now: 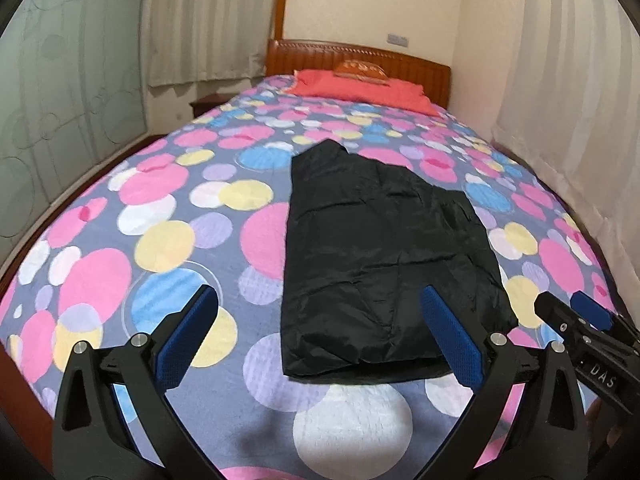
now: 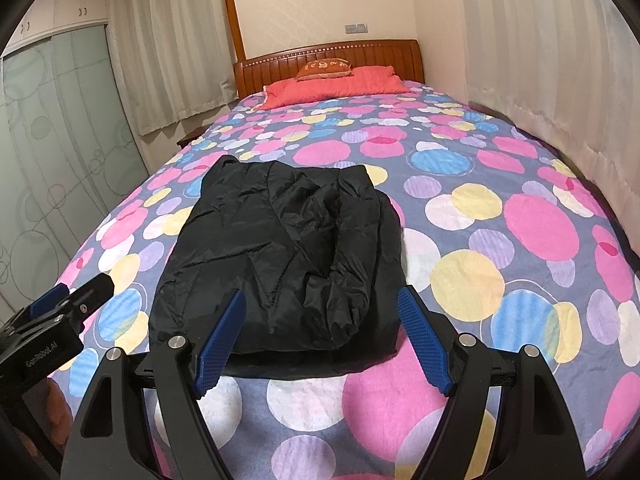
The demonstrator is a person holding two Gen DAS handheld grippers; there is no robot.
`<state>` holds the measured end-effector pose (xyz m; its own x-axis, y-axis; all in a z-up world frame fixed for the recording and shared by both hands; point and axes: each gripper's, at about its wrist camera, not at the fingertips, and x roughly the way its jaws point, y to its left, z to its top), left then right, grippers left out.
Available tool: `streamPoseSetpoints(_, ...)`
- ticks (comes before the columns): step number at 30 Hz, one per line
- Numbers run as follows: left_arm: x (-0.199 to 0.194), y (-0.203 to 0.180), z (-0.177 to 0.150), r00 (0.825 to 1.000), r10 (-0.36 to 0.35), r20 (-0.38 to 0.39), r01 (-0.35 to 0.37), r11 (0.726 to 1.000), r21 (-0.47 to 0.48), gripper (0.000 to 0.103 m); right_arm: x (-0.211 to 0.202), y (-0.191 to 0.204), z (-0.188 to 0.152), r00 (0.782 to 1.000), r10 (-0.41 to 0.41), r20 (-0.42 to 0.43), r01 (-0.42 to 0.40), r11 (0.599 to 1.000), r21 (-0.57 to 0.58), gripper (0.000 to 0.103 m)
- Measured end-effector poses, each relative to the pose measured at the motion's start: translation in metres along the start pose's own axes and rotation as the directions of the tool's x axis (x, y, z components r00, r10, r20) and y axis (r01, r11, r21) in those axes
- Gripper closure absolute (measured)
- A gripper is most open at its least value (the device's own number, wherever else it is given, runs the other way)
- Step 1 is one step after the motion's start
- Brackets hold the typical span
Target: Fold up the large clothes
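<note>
Bedroom, pale curtains (image 2: 532,48) along the walls, frosted sliding doors (image 2: 52,132) on one side. Bed (image 1: 120,216) fills both views: grey cover with pink, yellow, blue and white circles, wooden headboard (image 2: 328,56), red pillow (image 2: 340,84) with a small orange cushion (image 2: 324,67) on top. Black jacket (image 2: 280,256) lies folded into a rough rectangle at mid-bed, near the foot edge, creased on top. Left gripper (image 1: 320,320) hovers over its near-left corner, blue pads spread wide, nothing between them. Right gripper (image 2: 322,318) likewise wide apart and empty, above the near edge.
</note>
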<state>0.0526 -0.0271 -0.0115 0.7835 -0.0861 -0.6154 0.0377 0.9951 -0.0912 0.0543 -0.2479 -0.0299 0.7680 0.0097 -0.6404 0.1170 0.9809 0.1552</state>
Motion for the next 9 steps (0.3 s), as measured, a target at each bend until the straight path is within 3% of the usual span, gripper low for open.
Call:
streamPoseSetpoints(4,0.011,0.014,0.004,0.999,0.031,0.032,-0.029,0.999,-0.042,0.002,0.009,-0.013,0.003,1.0,-0.011,-0.003,0.011,1.0,0.02,0.026)
streamPoseSetpoints(7,0.029,0.03,0.008,0.999,0.046,-0.002,-0.046,0.997,-0.064,0.002,0.016,-0.031,0.004,1.0,-0.027,-0.004,0.028,0.998,0.054,0.026)
streamPoseSetpoints(9,0.048,0.05,0.011,0.995,0.092,-0.032,-0.095,0.991,-0.096,0.002,0.024,-0.051,0.007,0.998,-0.061,-0.007,0.061,0.995,0.081,0.026)
